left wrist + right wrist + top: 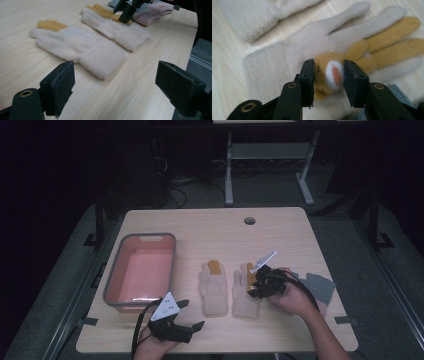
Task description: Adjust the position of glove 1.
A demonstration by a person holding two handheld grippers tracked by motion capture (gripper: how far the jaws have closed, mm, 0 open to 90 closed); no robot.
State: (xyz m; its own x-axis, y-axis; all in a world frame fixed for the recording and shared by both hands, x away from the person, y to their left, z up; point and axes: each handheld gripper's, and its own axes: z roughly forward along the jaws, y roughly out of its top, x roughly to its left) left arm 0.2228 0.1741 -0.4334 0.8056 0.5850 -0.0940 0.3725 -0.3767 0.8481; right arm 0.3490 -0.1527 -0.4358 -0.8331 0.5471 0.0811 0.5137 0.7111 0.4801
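Right glove being gripped; nothing binned yet

Right hand-held gripper [329, 80] pinches right glove [246, 292] beside left glove [214, 287], right of empty pink bin [140, 270]; left hand-held gripper [187, 312] gapes wide, empty, below bin.

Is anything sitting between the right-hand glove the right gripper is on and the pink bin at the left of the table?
Yes. The other cream glove lies flat on the table between the right glove and the pink bin. The right gripper has its jaws pressed on the glove's orange fuzzy patch.
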